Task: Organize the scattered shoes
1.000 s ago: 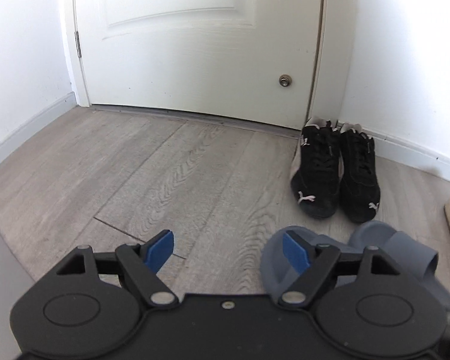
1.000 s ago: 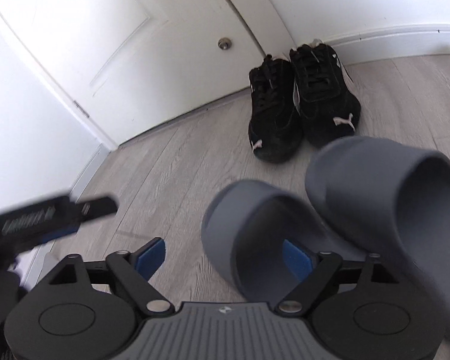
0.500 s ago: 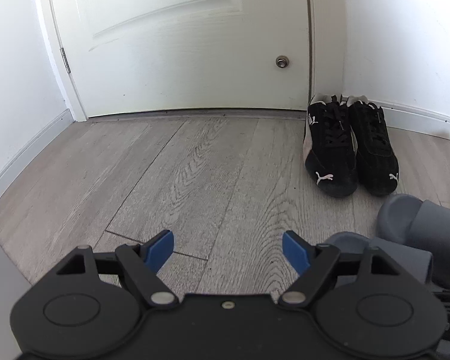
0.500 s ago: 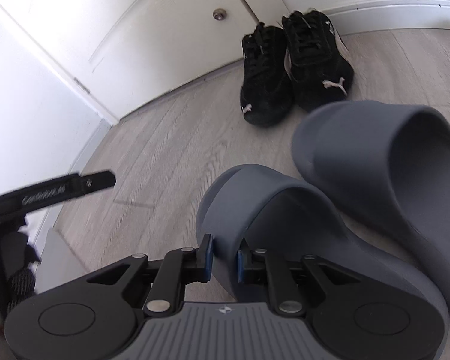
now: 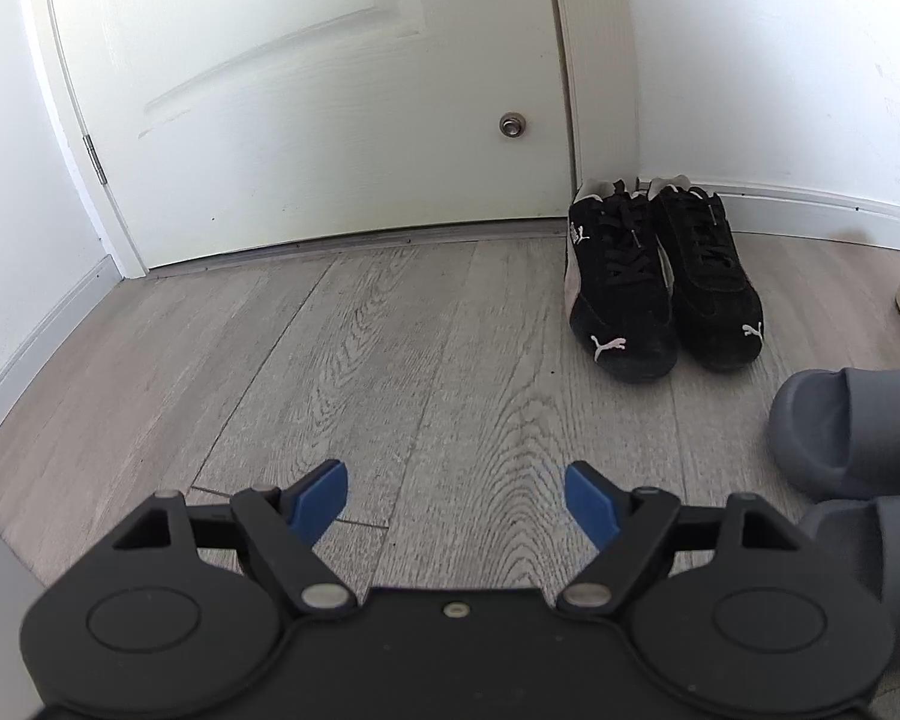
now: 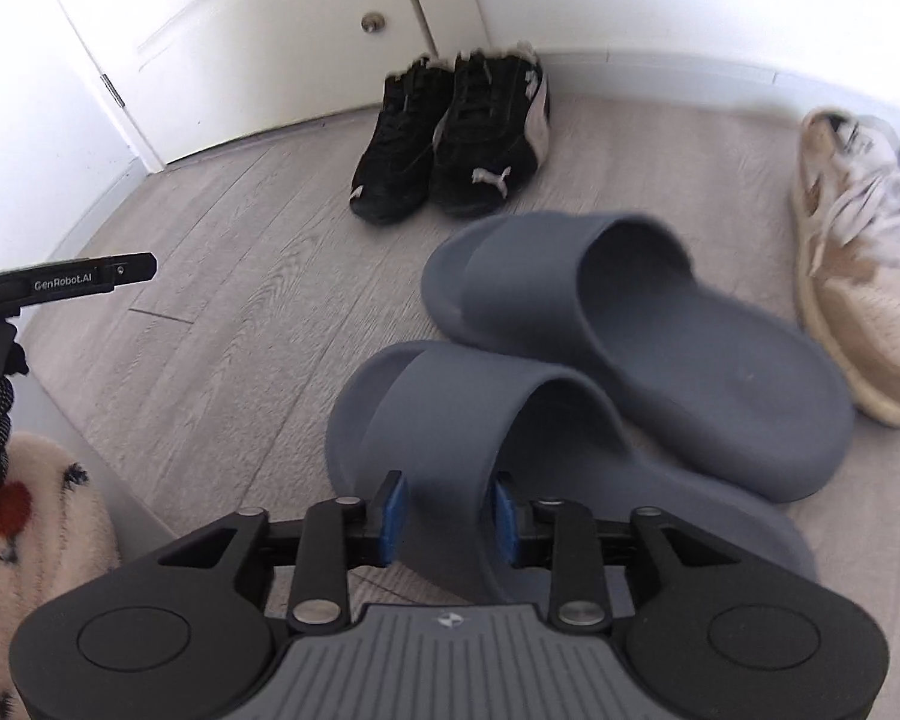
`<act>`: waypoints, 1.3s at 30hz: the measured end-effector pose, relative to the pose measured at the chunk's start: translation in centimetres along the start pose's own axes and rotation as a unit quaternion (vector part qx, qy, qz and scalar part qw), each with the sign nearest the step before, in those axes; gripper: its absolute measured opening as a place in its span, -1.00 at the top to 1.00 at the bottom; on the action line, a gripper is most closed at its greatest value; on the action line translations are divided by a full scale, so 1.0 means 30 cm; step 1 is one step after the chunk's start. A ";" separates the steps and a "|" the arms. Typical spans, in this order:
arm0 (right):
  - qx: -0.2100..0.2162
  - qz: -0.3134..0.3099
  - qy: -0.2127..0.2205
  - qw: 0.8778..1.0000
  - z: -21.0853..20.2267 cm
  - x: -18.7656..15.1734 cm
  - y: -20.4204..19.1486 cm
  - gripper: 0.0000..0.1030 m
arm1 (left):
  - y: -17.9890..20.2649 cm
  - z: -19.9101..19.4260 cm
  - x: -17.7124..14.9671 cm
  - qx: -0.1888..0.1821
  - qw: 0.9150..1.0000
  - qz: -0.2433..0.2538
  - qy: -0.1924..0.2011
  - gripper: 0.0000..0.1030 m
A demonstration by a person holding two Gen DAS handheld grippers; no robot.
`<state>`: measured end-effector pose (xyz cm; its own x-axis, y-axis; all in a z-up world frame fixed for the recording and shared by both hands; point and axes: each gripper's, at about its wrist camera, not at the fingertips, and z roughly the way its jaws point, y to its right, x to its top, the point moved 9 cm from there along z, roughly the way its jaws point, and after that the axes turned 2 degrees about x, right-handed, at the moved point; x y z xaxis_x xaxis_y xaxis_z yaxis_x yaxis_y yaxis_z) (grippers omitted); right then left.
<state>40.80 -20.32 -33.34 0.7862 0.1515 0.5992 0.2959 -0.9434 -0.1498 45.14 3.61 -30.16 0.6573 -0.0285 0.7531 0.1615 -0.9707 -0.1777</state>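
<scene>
Two grey slide slippers lie side by side on the wood floor. My right gripper [image 6: 447, 516] is shut on the side of the near slipper's [image 6: 480, 408] strap, one blue pad on each side of it. The far slipper [image 6: 660, 324] rests just beyond, toes toward the door. A pair of black sneakers [image 6: 450, 144] stands by the wall corner, also in the left wrist view [image 5: 660, 288]. My left gripper [image 5: 456, 498] hangs open over bare floor, left of the far slipper [image 5: 852, 426].
A beige sneaker [image 6: 858, 300] lies right of the slippers, near the baseboard. The white door [image 5: 300, 90] is closed behind the black pair. A pale panel edge [image 6: 90, 450] and fleecy white cloth [image 6: 30, 510] sit at the lower left.
The right gripper closed on the near slipper and carried it beside the far one; its jaws now stand slightly wider than half a second ago. The left gripper drifted left, away from the slippers.
</scene>
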 end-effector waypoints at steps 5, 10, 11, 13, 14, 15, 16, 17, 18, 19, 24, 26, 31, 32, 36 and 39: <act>-0.093 -0.003 0.020 0.996 0.037 -0.019 -0.087 -0.61 | 0.016 0.003 -0.001 -0.006 1.000 -0.009 -0.008 -0.56; -0.184 0.006 0.009 0.983 0.156 -0.008 -0.144 -0.62 | 0.025 -0.002 -0.002 -0.001 1.000 0.001 -0.005 -0.56; -0.187 0.012 0.014 0.982 0.161 -0.001 -0.143 -0.62 | 0.025 -0.005 -0.002 0.001 1.000 0.003 -0.003 -0.56; -0.193 0.028 0.024 0.980 0.169 0.006 -0.135 -0.64 | 0.026 -0.011 -0.002 0.003 1.000 0.007 0.000 -0.56; -0.196 0.032 0.021 0.980 0.183 0.006 -0.131 -0.70 | 0.028 -0.013 -0.003 0.003 1.000 0.009 0.001 -0.56; -0.199 0.033 0.012 0.979 0.203 0.005 -0.128 -0.70 | 0.031 -0.015 -0.004 0.003 1.000 0.010 0.002 -0.56; -0.204 0.033 0.004 0.979 0.222 0.002 -0.125 -0.70 | 0.033 -0.014 -0.005 0.003 1.000 0.011 0.001 -0.56; -0.209 0.031 0.000 0.978 0.237 -0.005 -0.122 -0.71 | 0.036 -0.013 -0.005 0.002 1.000 0.011 0.001 -0.56; -0.211 0.030 0.004 0.977 0.245 -0.009 -0.123 -0.72 | 0.039 -0.010 -0.006 0.002 1.000 0.013 0.000 -0.56; -0.208 0.027 0.009 0.978 0.244 -0.011 -0.123 -0.71 | 0.041 -0.009 -0.007 0.002 1.000 0.016 0.000 -0.56; -0.151 -0.030 0.001 0.988 0.217 -0.043 -0.132 -0.48 | 0.050 -0.009 -0.009 0.002 1.000 0.023 0.000 -0.56; -0.122 -0.060 -0.007 0.991 0.199 -0.065 -0.137 -0.47 | 0.051 -0.011 -0.009 0.001 1.000 0.025 0.001 -0.56; -0.065 -0.131 -0.043 0.988 0.147 -0.129 -0.129 -0.47 | 0.052 -0.013 -0.008 0.000 1.000 0.025 0.001 -0.56; -0.058 -0.140 -0.046 0.987 0.139 -0.138 -0.129 -0.47 | 0.051 -0.013 -0.007 0.000 1.000 0.024 0.001 -0.56; -0.036 -0.136 -0.061 0.988 0.108 -0.149 -0.124 -0.53 | 0.052 -0.011 -0.008 -0.002 1.000 0.022 0.000 -0.56; -0.006 -0.088 -0.044 0.995 0.047 -0.097 -0.119 -0.73 | 0.053 -0.009 -0.009 -0.002 1.000 0.022 -0.001 -0.56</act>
<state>38.23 -16.96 -35.66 0.7674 0.3386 0.5445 0.4262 -0.9038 -0.0386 45.02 2.02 -30.47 0.6655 -0.0711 0.7430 0.1286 -0.9696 -0.2080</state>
